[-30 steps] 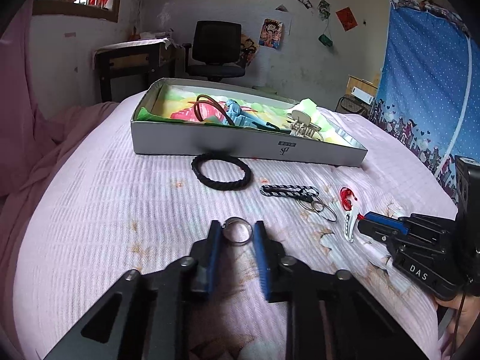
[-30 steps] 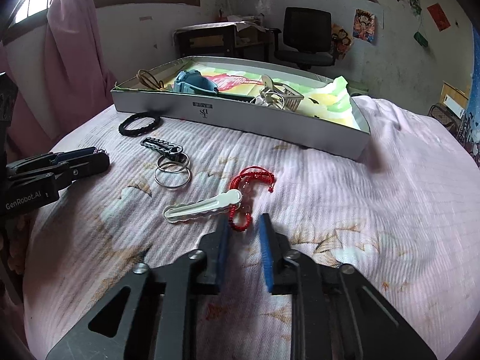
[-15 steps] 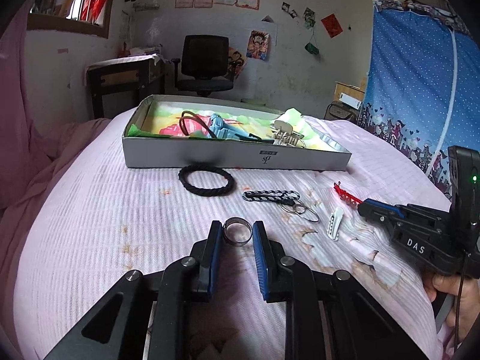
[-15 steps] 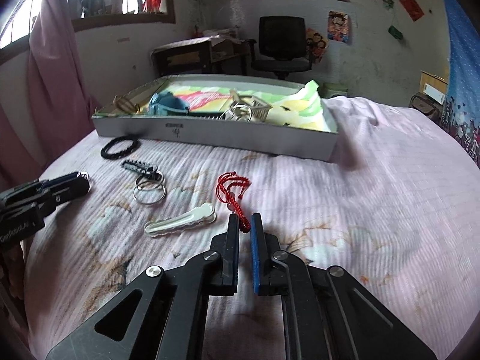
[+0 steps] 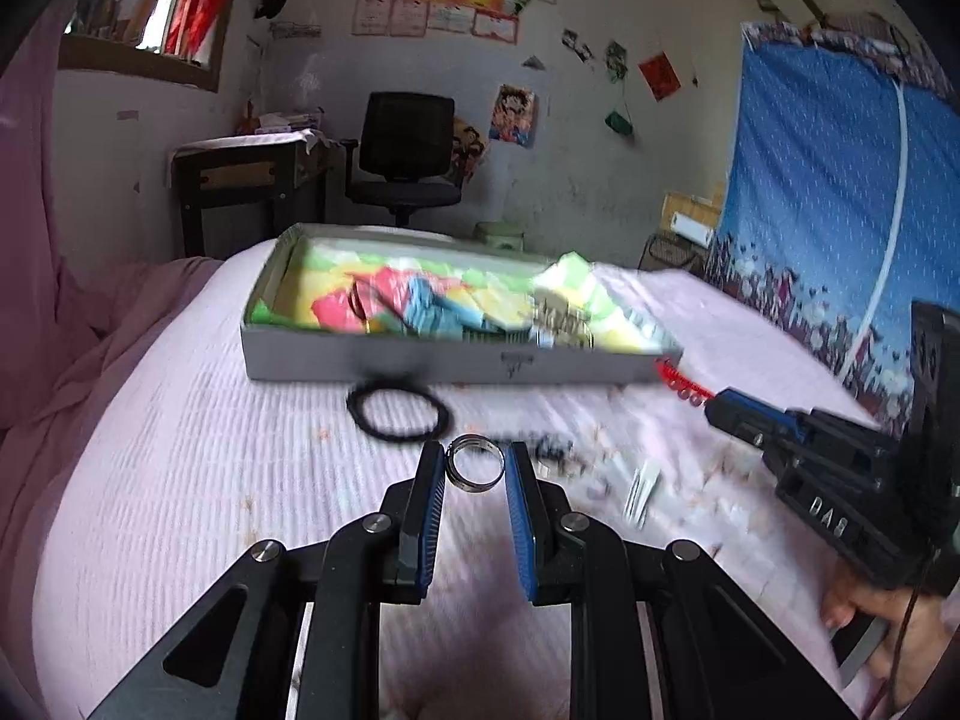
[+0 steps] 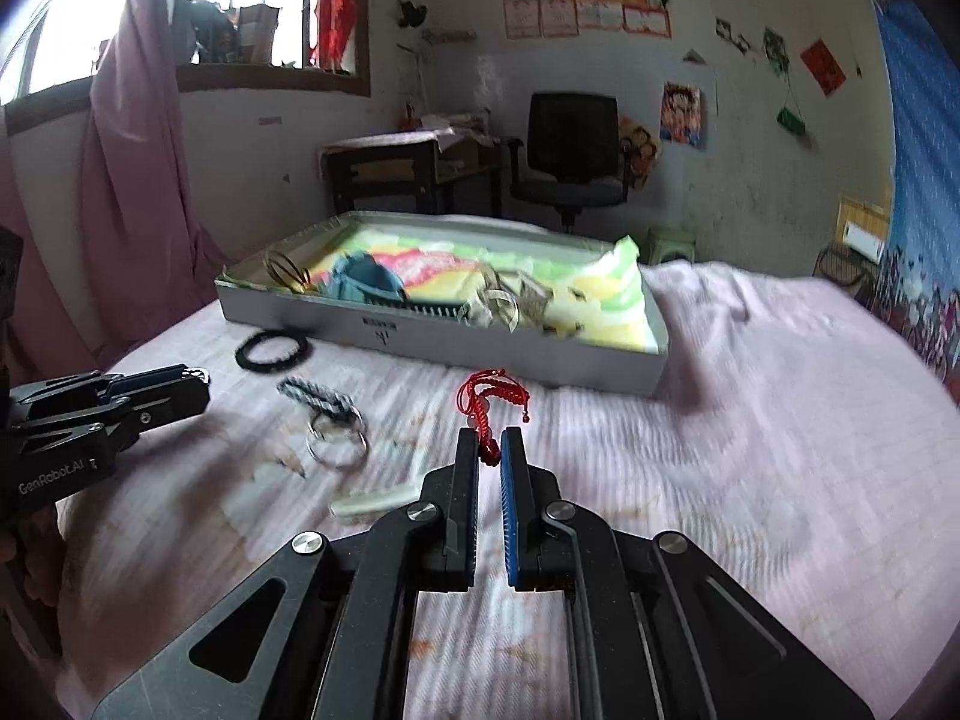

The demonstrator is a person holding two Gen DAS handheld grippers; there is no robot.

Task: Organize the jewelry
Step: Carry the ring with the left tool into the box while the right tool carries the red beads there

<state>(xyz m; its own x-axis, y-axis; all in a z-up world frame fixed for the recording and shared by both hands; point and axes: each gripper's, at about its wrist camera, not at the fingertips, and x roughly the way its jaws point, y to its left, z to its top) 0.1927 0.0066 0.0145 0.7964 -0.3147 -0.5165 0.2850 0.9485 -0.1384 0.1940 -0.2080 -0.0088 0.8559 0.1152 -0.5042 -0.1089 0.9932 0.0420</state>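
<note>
Holding a silver ring (image 5: 477, 469) between the pads of the left gripper (image 5: 475, 471), jaws closed to the ring's own width, hoop upright and facing the camera, above the pink bed cover (image 5: 180, 480). Pinching the lower end of a red cord bracelet (image 6: 487, 409) in the right gripper (image 6: 489, 450), jaws almost fully shut, cord trailing up and forward from the tips (loose loop dangling free, apparently clear of the bed). Lying beyond on the cover, unheld: a white hair clip (image 6: 375, 501), a braided key strap with rings (image 6: 327, 417), a black braided band (image 6: 271, 349). Sitting farther ahead: the shallow grey box (image 6: 480, 351), long axis crosswise to both grippers, lined with coloured paper and already carrying several pieces, blurred. Judged as mid-carry, both loads bound for the box. Governing relation: box straight ahead of both jaws and past its near wall, so clearing that wall before any release. Neither gripper clearly the nearer to the box.
</note>
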